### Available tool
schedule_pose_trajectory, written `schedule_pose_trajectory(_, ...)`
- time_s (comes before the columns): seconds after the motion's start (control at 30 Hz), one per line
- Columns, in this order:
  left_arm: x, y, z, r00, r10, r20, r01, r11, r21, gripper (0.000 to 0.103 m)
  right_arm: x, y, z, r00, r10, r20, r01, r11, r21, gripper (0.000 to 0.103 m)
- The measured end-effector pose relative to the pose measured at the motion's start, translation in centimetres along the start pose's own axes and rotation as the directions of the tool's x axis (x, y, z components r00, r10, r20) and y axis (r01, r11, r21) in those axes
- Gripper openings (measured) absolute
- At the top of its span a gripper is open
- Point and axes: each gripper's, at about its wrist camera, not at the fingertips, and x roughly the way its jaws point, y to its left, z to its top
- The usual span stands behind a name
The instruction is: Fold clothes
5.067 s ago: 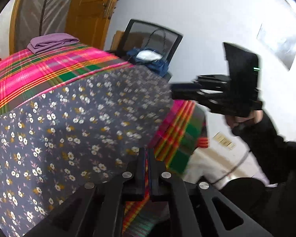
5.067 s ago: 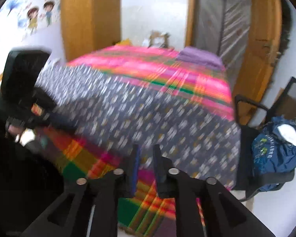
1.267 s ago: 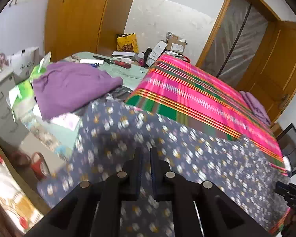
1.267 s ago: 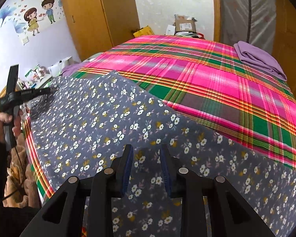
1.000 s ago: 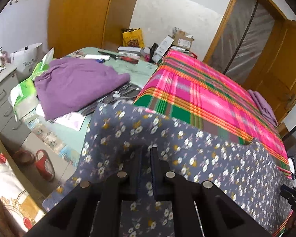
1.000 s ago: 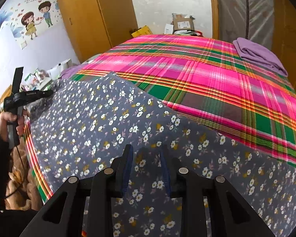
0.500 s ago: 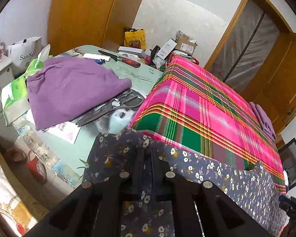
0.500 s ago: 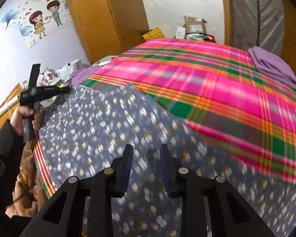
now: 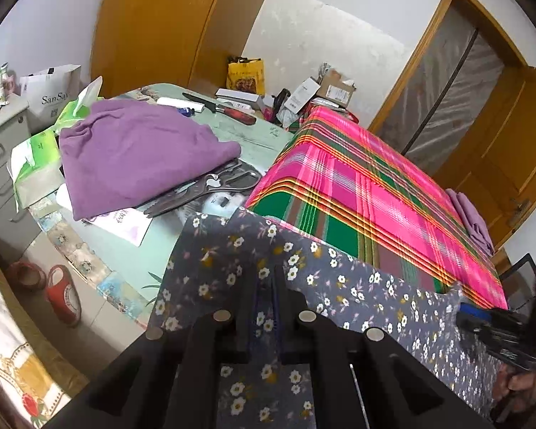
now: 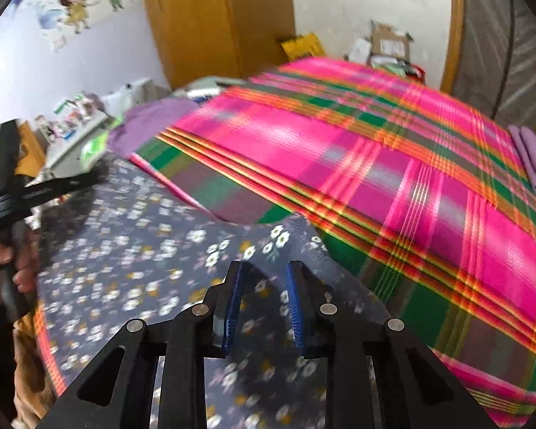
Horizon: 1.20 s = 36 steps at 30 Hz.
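Note:
A dark grey floral cloth lies over the near edge of a bed with a pink and green plaid cover. My left gripper is shut on one upper corner of the cloth, and fabric drapes over its fingers. The right gripper, in a person's hand, grips the other corner at the lower right. In the right wrist view the floral cloth peaks up between the blue pads of my right gripper, whose jaws are closing on it. The left gripper shows at the left edge.
Beside the bed a green table carries a purple garment, scissors and a knife. A folded purple cloth lies at the bed's far side. Red slippers sit on the floor by grey drawers.
The cloth's far edge has been drawn back towards the near side of the bed, baring much more plaid cover. The right gripper swept sideways with its corner and its jaws narrowed.

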Motion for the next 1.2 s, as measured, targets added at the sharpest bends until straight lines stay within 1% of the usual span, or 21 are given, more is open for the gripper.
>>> schedule_pose_trajectory(0.1,-0.1,-0.1,-0.1,1.000,0.004,-0.001,-0.004,1.000,-0.004,0.007,-0.1,-0.1,0.0,1.000,0.013,0.017,-0.013,1.000,0.024,0.023)
schedule_pose_trajectory(0.17,-0.5,-0.4,-0.3,1.000,0.006,0.005,-0.006,1.000,0.000,0.007,-0.9,0.1,-0.1,0.999,0.031,0.041,-0.033,0.999,0.034,0.023)
schedule_pose_trajectory(0.23,-1.0,-0.7,-0.7,1.000,0.007,0.017,-0.007,1.000,0.006,0.007,-1.8,0.7,-0.1,0.996,0.041,0.074,-0.042,0.999,0.015,0.023)
schedule_pose_trajectory(0.3,-1.5,-1.0,-1.1,1.000,0.010,0.027,-0.010,1.000,0.009,0.007,-1.9,1.5,0.2,0.995,0.051,0.088,-0.050,0.999,-0.011,0.023)
schedule_pose_trajectory(0.4,-2.5,-1.3,-1.8,0.999,0.004,0.038,-0.004,1.000,0.014,0.007,-0.9,2.5,0.7,0.996,0.049,0.071,-0.047,0.998,-0.036,0.023)
schedule_pose_trajectory(0.5,-3.0,-1.5,-2.5,0.999,0.011,0.030,-0.012,1.000,0.016,0.007,0.9,2.6,0.6,1.000,0.020,0.009,-0.019,0.999,-0.049,0.023)
schedule_pose_trajectory(0.6,-3.8,-1.9,-3.2,0.999,0.006,0.032,-0.006,1.000,0.008,0.007,-0.3,2.4,0.3,0.998,0.048,0.032,-0.047,0.998,-0.035,0.024)
schedule_pose_trajectory(0.73,-4.4,-2.6,-4.6,0.999,0.001,0.033,-0.001,1.000,0.022,0.009,-3.4,2.5,-1.4,0.993,0.090,0.075,-0.087,0.995,-0.050,0.026)
schedule_pose_trajectory(0.87,-3.9,-2.0,-5.6,1.000,0.026,0.007,-0.026,1.000,0.007,0.009,-5.6,2.4,-4.1,0.989,0.118,0.086,-0.113,0.992,-0.061,0.028)
schedule_pose_trajectory(0.97,-4.4,-2.1,-5.9,0.999,0.038,0.010,-0.038,0.999,0.000,0.009,-6.1,2.1,-6.2,0.990,0.125,0.068,-0.121,0.991,-0.050,0.029)
schedule_pose_trajectory(1.07,-5.2,-2.4,-6.2,0.998,0.054,0.023,-0.054,0.998,0.012,0.009,-6.4,1.5,-7.7,0.990,0.130,0.054,-0.129,0.991,-0.020,0.029)
schedule_pose_trajectory(1.2,-5.6,-2.0,-6.6,0.993,0.116,0.028,-0.116,0.993,0.002,0.009,-7.0,0.9,-9.2,0.990,0.129,0.058,-0.130,0.992,0.000,0.029)
